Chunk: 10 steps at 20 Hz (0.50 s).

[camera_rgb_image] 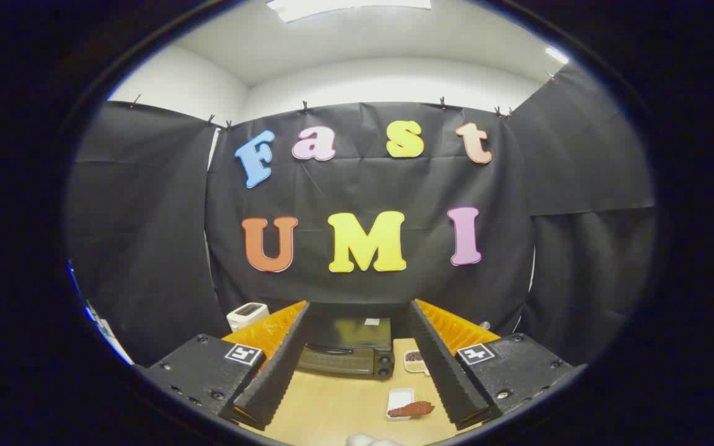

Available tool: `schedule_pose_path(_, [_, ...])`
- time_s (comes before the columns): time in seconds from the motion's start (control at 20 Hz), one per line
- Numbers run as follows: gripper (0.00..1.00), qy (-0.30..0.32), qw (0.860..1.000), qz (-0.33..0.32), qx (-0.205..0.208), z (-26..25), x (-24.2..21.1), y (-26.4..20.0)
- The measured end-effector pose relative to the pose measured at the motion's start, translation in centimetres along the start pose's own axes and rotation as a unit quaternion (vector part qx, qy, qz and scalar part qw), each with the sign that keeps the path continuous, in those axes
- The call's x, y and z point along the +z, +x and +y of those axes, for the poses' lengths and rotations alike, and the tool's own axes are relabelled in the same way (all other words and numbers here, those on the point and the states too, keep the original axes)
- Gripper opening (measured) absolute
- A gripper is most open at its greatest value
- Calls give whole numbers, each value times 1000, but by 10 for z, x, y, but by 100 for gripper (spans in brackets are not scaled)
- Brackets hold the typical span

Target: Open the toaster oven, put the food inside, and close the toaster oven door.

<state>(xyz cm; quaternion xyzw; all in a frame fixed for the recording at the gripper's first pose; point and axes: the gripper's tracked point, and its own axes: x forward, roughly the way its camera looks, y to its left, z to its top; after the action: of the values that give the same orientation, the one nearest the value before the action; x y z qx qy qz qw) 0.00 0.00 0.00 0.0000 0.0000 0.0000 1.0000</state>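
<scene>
A black toaster oven [348, 349] stands on the wooden table [332, 402], beyond my fingers and seen between them, with its door shut. A small white tray [400, 401] lies nearer on the table, close to the right finger [447, 365], with a brown piece of food [413, 409] lying across its near edge. My gripper [357, 365] is open and raised above the table, holding nothing. The left finger [273, 371] and the right one stand wide apart.
A white toaster [247, 315] stands at the back left of the table, behind the left finger. A second small white dish [414, 360] with dark bits sits just right of the oven. Something white [366, 440] shows at the table's near edge.
</scene>
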Motion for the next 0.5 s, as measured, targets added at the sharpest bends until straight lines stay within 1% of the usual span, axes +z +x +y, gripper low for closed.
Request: schedule_pose_path(0.5, [99, -11, 1000, -2, -4, 5, -4, 2])
